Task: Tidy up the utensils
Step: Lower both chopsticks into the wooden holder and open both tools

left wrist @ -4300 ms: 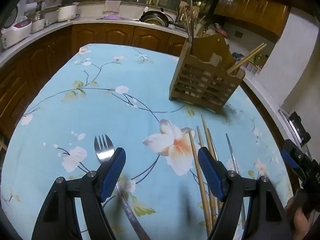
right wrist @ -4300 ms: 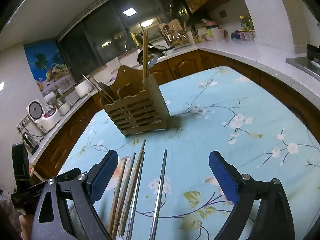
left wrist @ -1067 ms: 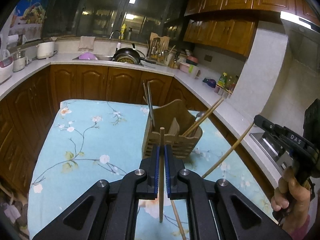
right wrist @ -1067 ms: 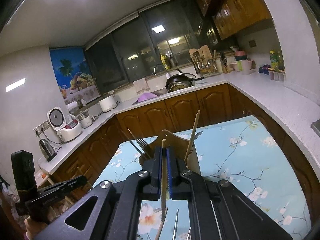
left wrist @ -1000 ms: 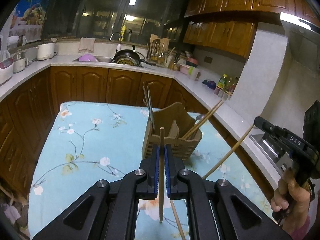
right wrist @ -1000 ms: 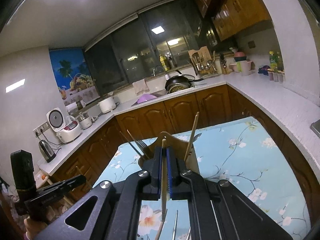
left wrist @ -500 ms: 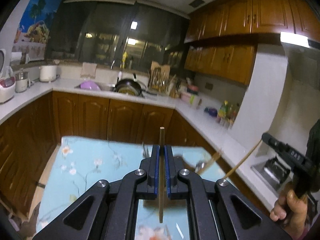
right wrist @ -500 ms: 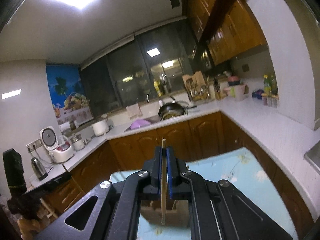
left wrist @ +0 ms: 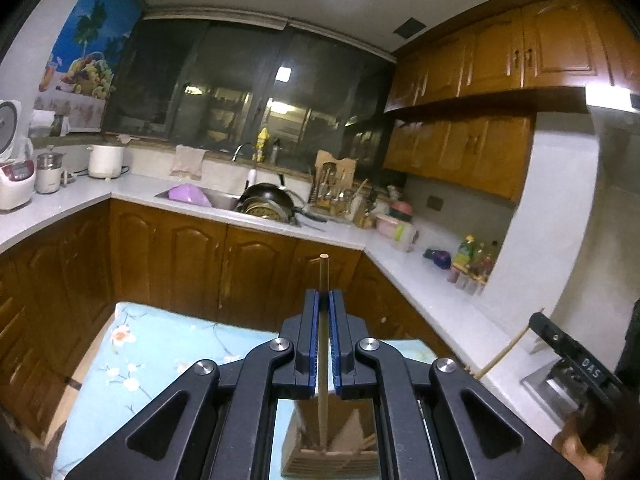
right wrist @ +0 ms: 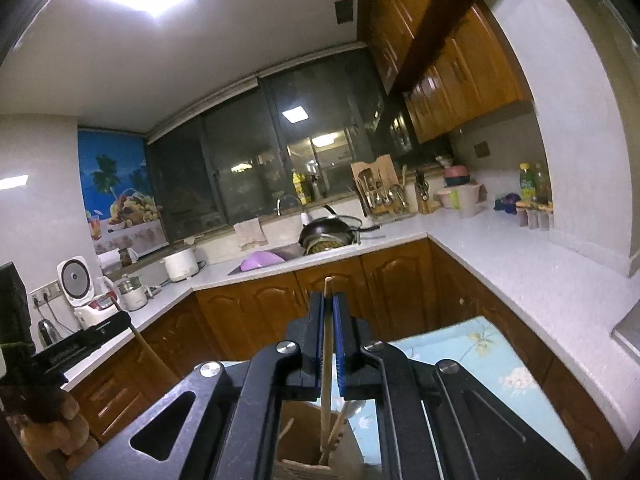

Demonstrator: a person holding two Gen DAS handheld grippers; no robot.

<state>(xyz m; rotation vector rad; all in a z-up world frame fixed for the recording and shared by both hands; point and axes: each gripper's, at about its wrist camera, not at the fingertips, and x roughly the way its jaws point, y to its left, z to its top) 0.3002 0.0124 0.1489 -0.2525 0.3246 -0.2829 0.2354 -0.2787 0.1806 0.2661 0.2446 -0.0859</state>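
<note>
My left gripper [left wrist: 324,340] clamped on upright chopstick [left wrist: 323,280], wooden holder [left wrist: 332,454] at 6 o'clock below, my right gripper [right wrist: 328,344] clamped on second chopstick [right wrist: 327,320]

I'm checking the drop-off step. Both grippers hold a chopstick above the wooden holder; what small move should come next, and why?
Probably lower both a little further before letting go. The left gripper is shut on its chopstick, whose lower end looks just inside the wooden holder; the right gripper is shut on its chopstick, whose lower end is in a compartment beside other utensils. Releasing now might let them tip.
</note>
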